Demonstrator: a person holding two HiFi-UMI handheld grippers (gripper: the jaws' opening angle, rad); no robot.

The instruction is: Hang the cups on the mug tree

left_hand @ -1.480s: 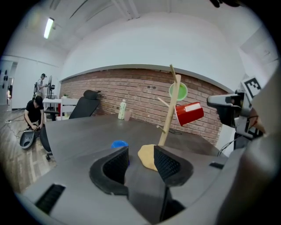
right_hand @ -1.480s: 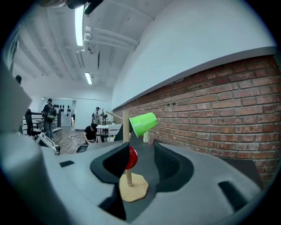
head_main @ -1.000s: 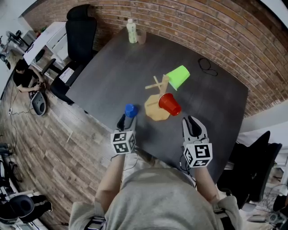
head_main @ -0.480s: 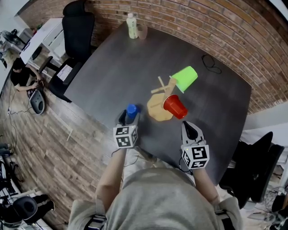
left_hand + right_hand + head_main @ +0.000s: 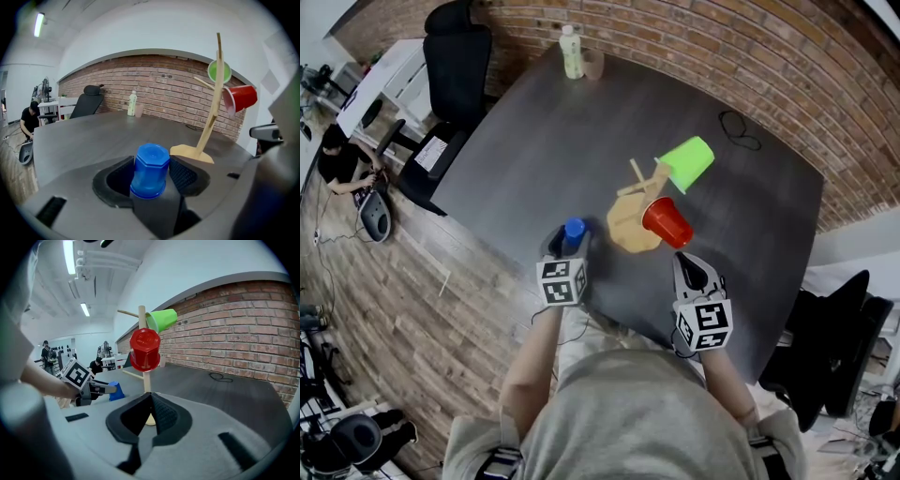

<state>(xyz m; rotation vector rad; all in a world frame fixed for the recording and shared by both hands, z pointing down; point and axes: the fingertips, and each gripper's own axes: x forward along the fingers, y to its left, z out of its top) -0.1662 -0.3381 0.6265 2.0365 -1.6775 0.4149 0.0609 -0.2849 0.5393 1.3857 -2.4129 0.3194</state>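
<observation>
A blue cup [image 5: 574, 230] stands upside down on the dark table [image 5: 534, 141], near its front edge. My left gripper [image 5: 569, 246] is open around it. Its jaws have just been opening, and the blue cup [image 5: 150, 171] sits between them with a small gap on the left side. The wooden mug tree [image 5: 628, 230] stands to the right, with a red cup [image 5: 667, 223] and a green cup [image 5: 689, 161] hanging on its pegs. My right gripper [image 5: 689, 267] is shut and empty, in front of the tree. In the right gripper view, the right gripper [image 5: 151, 397] points at the tree's post [image 5: 145, 378] below the red cup [image 5: 145, 350].
A pale bottle [image 5: 572, 52] and a tan cup [image 5: 593, 66] stand at the table's far corner. A black cable [image 5: 738, 139] lies at the far right. A black office chair [image 5: 459, 56] stands by the far left edge. A person [image 5: 342, 159] sits at a desk beyond.
My left gripper has moved forward and down, so the blue cup now sits between its jaws. The right gripper's jaws have closed and it has sunk a little.
</observation>
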